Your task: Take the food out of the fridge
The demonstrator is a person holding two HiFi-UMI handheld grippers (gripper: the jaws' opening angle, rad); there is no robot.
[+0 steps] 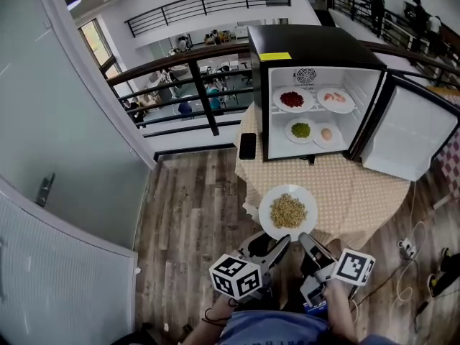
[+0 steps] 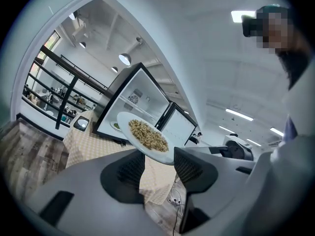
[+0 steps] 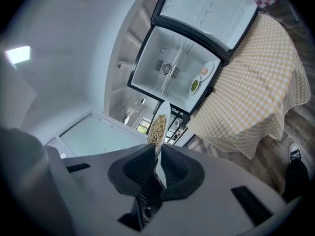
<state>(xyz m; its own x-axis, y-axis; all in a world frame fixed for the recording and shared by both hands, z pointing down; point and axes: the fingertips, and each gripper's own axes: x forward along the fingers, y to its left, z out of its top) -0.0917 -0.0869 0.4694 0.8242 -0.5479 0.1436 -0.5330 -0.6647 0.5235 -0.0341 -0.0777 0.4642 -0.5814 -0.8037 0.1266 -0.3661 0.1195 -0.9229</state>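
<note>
Fridge (image 1: 309, 45) stands on the table (image 1: 359, 192), which has a checked cloth. The door (image 1: 410, 135) is swung open to the right of the fridge.

Inside the fridge, upper shelf: red-food plate (image 1: 292, 99) on the left, pink-food plate (image 1: 335, 98) on the right. Lower shelf: green-food plate (image 1: 300, 130) on the left, and a peach-coloured item (image 1: 327, 134) on a plate beside it. All four sit inside the compartment.

Dark phone (image 1: 247, 146) lies on the cloth against the fridge's left front corner.

Carried plate (image 1: 312, 205) is outside the fridge, in front of its open compartment and over the near edge of the table. It carries a heap of beige food (image 1: 287, 210), possibly pasta; the grain is too fine to settle it.

Right gripper (image 3: 158, 151): jaws narrow, pinched on the carried plate's near rim. The plate shows edge-on between the pads.

Left gripper (image 2: 158, 154): jaws wide apart. The plate's rim sits at the top of the gap and the pads do not press on it. Whether a fingertip brushes the underside cannot be told.

Both grippers are on the side of the carried plate away from the fridge, close together, left one under the rim's left part.
</note>
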